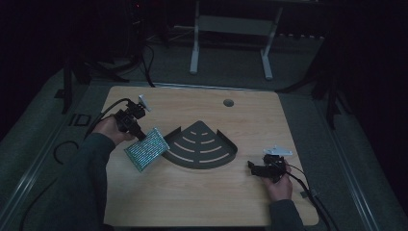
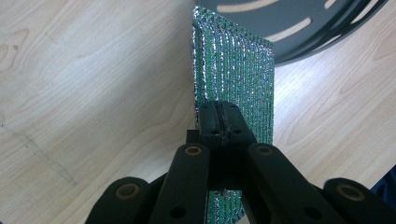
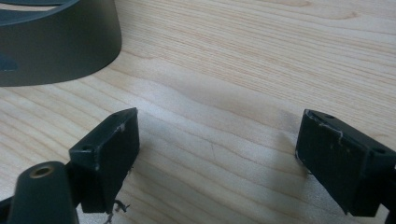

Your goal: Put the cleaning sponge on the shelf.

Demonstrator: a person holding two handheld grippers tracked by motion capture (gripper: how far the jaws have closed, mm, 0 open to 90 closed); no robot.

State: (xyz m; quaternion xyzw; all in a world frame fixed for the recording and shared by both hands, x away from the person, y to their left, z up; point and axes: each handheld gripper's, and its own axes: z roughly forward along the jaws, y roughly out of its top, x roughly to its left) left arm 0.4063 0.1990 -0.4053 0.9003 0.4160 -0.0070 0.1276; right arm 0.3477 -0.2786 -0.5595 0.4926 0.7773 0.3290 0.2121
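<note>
Left gripper (image 2: 219, 122) has its jaws clenched on the glittery green pad (image 1: 146, 149) beside the grey tray (image 1: 228, 155), right gripper (image 3: 217, 161) idling jaws released — that thin edge-grip could slip.

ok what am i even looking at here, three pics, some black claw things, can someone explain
No robot here: a person sits at a wooden table with a hand-held two-jaw gripper in each hand. The wide picture comes from a camera above the table. The other two come from cameras riding on the grippers, looking along their black jaws.

On the table lies a dark grey, fan-shaped corner shelf with curved slots.

The left gripper is shut on a glittery green scouring pad, held beside the shelf's edge. The right gripper is open, holds nothing, and sits low over bare wood to the right of the shelf.
</note>
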